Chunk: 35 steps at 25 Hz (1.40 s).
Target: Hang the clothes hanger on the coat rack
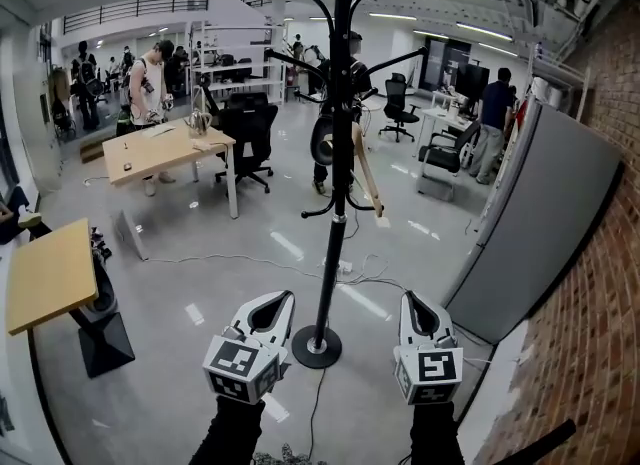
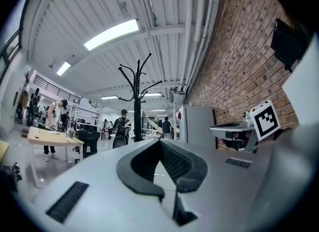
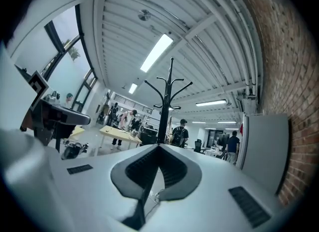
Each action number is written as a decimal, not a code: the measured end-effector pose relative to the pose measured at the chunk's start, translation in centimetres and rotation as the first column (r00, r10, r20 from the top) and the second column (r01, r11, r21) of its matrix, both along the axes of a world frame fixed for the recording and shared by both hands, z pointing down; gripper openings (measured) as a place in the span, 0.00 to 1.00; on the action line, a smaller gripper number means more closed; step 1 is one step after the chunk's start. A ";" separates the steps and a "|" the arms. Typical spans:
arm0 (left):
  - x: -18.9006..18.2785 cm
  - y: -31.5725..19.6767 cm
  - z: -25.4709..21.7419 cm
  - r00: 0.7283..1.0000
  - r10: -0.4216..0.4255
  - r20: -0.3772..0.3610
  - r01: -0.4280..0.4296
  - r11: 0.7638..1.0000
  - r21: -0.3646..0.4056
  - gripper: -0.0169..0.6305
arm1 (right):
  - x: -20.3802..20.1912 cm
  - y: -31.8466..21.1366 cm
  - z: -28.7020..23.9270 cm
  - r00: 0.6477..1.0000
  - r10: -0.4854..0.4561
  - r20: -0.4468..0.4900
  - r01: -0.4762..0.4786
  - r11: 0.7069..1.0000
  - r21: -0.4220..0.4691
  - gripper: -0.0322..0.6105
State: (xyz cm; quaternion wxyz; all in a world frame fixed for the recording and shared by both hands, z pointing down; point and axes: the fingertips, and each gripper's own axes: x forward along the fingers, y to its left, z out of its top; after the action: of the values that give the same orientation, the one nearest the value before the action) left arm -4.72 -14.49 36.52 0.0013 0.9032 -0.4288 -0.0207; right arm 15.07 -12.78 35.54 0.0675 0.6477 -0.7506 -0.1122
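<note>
A tall black coat rack [image 1: 334, 213] stands on a round base on the grey floor straight ahead. A pale wooden clothes hanger [image 1: 368, 179] hangs tilted from one of its lower arms, right of the pole. My left gripper [image 1: 281, 298] is low, just left of the base, and my right gripper [image 1: 411, 299] is just right of it. Both are shut with nothing between the jaws and both stand clear of the rack. The left gripper view shows the coat rack [image 2: 137, 107] and the hanger [image 2: 149, 121] in the distance. The right gripper view shows the coat rack [image 3: 163, 110] beyond the closed tips.
A grey panel [image 1: 545, 223] leans by the brick wall [image 1: 600, 333] at the right. A yellow table [image 1: 48, 275] stands at the left, a wooden desk [image 1: 160, 150] and black office chairs [image 1: 247, 133] farther back. Cables [image 1: 360, 275] lie on the floor. People stand behind.
</note>
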 end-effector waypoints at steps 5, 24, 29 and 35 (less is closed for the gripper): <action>1.3 3.0 0.2 0.999 -0.030 0.023 0.029 0.999 0.030 0.04 | 0.7 3.8 0.4 0.999 -0.006 0.039 0.007 1.000 -0.019 0.07; 5.8 12.7 0.4 0.998 -0.051 0.021 0.051 0.999 0.011 0.04 | 2.2 12.9 1.7 0.997 -0.030 0.065 0.036 0.995 -0.092 0.06; 5.9 13.4 0.4 0.998 -0.058 0.027 0.057 0.998 0.020 0.04 | 2.0 13.7 1.8 0.997 -0.049 0.063 0.055 0.994 -0.096 0.06; 6.4 14.0 0.5 0.998 -0.051 0.037 0.051 0.999 0.012 0.04 | 2.0 14.1 1.8 0.996 -0.068 0.060 0.074 0.992 -0.106 0.06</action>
State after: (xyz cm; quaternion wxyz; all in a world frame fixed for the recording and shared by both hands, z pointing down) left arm 1.68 -0.50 37.00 -0.0121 0.8921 -0.4516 -0.0063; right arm 17.04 1.30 37.36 0.0772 0.6189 -0.7797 -0.0553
